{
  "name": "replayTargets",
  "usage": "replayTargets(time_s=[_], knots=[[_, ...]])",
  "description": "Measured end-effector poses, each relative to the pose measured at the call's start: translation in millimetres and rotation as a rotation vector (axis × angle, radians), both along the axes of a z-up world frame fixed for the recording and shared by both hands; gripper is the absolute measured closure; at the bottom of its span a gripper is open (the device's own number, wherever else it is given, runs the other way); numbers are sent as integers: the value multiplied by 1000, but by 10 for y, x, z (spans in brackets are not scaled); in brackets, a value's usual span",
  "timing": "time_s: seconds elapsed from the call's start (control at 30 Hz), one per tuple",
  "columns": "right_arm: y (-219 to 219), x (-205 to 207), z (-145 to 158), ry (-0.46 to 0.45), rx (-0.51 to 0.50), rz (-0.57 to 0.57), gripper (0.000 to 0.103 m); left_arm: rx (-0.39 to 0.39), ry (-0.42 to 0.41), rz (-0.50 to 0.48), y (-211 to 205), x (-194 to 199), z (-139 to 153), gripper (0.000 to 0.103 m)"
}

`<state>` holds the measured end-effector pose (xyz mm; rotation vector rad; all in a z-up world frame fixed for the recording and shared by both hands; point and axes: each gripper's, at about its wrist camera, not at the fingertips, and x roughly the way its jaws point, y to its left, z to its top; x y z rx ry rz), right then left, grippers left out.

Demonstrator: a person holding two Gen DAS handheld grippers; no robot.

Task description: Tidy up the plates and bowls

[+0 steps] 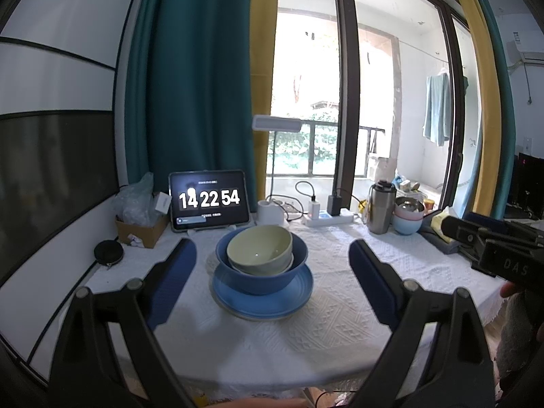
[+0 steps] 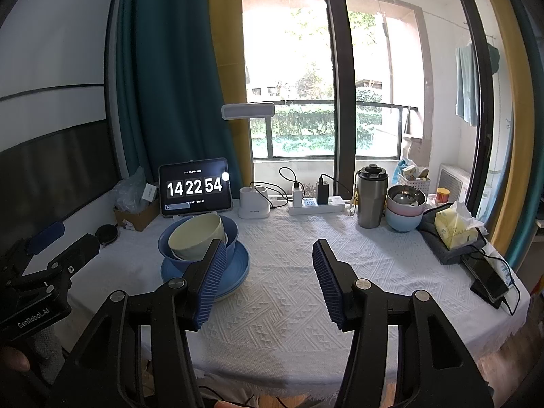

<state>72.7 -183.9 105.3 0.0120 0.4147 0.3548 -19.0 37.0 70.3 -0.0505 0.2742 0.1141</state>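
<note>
On the white tablecloth stands a stack: a blue plate point(image 1: 261, 301), a blue bowl point(image 1: 261, 273) on it, and a pale green bowl point(image 1: 260, 248) nested inside over a white one. My left gripper point(image 1: 272, 244) is open wide; its blue pads point(image 1: 173, 272) flank the stack on both sides without touching it. In the right wrist view the blue plate point(image 2: 238, 265), blue bowl point(image 2: 232, 234) and green bowl point(image 2: 195, 234) sit at left, partly behind my right gripper's left finger. My right gripper point(image 2: 269, 246) is open, with only cloth between its fingers.
Along the back edge stand a tablet clock point(image 2: 195, 190), a lamp base point(image 2: 253, 204), a power strip point(image 2: 316, 204), a steel tumbler point(image 2: 371, 197) and several stacked pastel bowls point(image 2: 404, 212). A tissue pack point(image 2: 455, 227) and a phone point(image 2: 488, 277) lie right; a cardboard box point(image 1: 141, 229) at left.
</note>
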Motion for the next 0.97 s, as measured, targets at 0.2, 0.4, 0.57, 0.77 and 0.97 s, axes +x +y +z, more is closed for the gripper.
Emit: replayTargets(time_s=[0.2, 0.4, 0.57, 0.77, 0.97], knots=[[-2, -1, -1, 2, -1, 0, 47, -1, 1, 0, -2, -2, 0, 11], [-11, 3, -1, 1, 0, 1, 47, -1, 0, 1, -12, 1, 0, 11], [-9, 13, -3, 3, 1, 1, 47, 0, 1, -1, -18, -1, 1, 11], [-49, 30, -11, 5, 3, -1, 47, 0, 4, 1, -54, -7, 1, 11], [-69, 39, -20, 10, 3, -2, 47, 0, 13, 1, -97, -13, -1, 11]])
